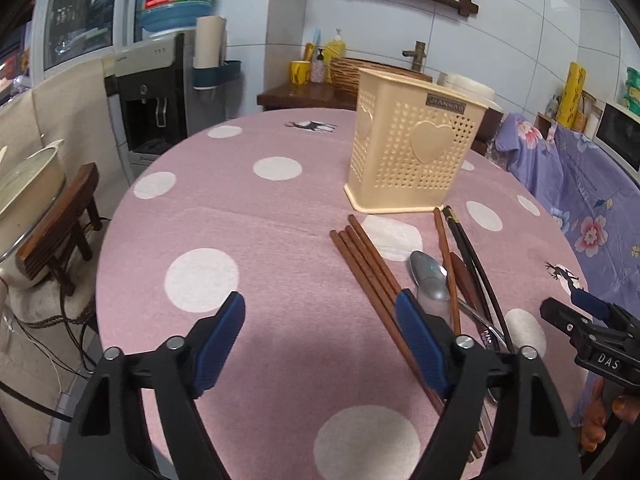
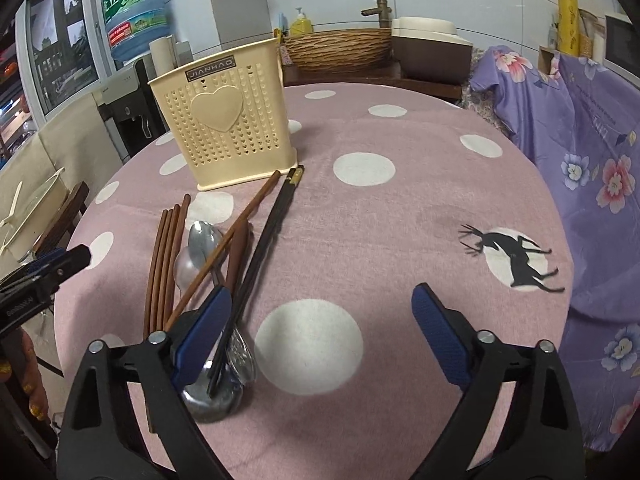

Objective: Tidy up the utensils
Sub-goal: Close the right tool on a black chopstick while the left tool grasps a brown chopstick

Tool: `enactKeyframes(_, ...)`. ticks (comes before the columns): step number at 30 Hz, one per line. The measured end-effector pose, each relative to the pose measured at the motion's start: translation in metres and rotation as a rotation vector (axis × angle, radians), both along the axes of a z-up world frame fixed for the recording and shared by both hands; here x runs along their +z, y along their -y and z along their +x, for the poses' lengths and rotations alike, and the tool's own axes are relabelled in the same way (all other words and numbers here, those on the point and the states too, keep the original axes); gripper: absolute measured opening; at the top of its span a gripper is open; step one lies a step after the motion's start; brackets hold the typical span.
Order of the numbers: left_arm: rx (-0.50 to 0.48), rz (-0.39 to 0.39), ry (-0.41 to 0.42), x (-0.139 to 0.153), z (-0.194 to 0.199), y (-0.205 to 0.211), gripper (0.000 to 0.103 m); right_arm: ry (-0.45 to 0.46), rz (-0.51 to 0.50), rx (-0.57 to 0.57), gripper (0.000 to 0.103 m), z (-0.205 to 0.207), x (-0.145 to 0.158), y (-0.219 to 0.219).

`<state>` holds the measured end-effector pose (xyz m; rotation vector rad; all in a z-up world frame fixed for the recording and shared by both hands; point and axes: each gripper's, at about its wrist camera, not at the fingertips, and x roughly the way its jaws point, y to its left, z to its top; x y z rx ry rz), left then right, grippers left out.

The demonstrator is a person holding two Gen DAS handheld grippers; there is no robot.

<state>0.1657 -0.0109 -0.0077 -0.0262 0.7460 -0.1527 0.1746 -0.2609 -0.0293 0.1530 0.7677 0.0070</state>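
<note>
A cream perforated utensil holder (image 1: 412, 160) with a heart stands upright on the round pink table (image 1: 248, 232); it also shows in the right wrist view (image 2: 228, 124). In front of it lie brown chopsticks (image 1: 372, 276), metal spoons (image 1: 430, 280) and black chopsticks (image 1: 476, 264) in a loose pile. The right wrist view shows the brown chopsticks (image 2: 162, 264), spoons (image 2: 200, 244) and black chopsticks (image 2: 268, 240). My left gripper (image 1: 320, 316) is open and empty just left of the pile. My right gripper (image 2: 320, 312) is open and empty just right of the pile.
A water dispenser (image 1: 156, 100) stands beyond the table's far left. A wooden stool with a pot (image 1: 60, 216) is at the left. A purple floral cloth (image 2: 592, 184) covers furniture at the right. A wicker basket (image 2: 340, 48) and a tap sit behind the table.
</note>
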Motion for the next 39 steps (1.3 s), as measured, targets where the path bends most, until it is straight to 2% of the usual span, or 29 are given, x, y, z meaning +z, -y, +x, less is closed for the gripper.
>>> enactKeyframes(3, -0.033, -0.003, -0.04, -0.007, 0.007, 0.009, 0.061, -0.024, 0.007, 0.024, 0.077, 0.012, -0.001, -0.003)
enactKeyframes(4, -0.039, -0.004, -0.051, -0.009, 0.008, 0.011, 0.057, -0.032, 0.008, 0.03, 0.07, 0.016, -0.002, -0.004)
enactKeyframes(8, -0.062, -0.002, -0.091, -0.018, 0.017, 0.018, 0.047, -0.063, 0.028, 0.053, 0.061, 0.034, -0.002, -0.009)
enactKeyframes(13, -0.049, -0.024, -0.126, -0.02, 0.034, 0.017, 0.045, -0.104, 0.066, 0.058, 0.056, 0.063, -0.005, -0.015)
enactKeyframes(16, -0.055, -0.033, -0.146, -0.022, 0.045, 0.022, 0.045, -0.13, 0.052, 0.051, 0.051, 0.082, -0.011, -0.02)
enactKeyframes(21, -0.044, -0.008, -0.15, -0.028, 0.055, 0.029, 0.045, -0.174, 0.053, 0.023, 0.05, 0.106, -0.025, -0.021)
enactKeyframes(26, -0.042, 0.019, -0.155, -0.039, 0.064, 0.034, 0.046, -0.175, 0.034, 0.025, 0.05, 0.11, -0.028, -0.016)
enactKeyframes(29, -0.037, 0.029, -0.145, -0.038, 0.065, 0.025, 0.047, -0.178, -0.037, -0.023, 0.05, 0.11, -0.026, -0.002)
enactKeyframes(31, -0.001, 0.035, -0.15, -0.036, 0.066, 0.013, 0.047, -0.172, -0.01, -0.021, 0.05, 0.108, -0.025, 0.009)
enactKeyframes(35, 0.036, -0.05, -0.163, -0.028, 0.068, -0.01, 0.047, -0.165, 0.004, -0.032, 0.05, 0.109, -0.02, 0.021)
enactKeyframes(39, 0.041, -0.041, -0.162, -0.026, 0.07, -0.006, 0.047, -0.162, 0.008, -0.025, 0.05, 0.119, -0.02, 0.023)
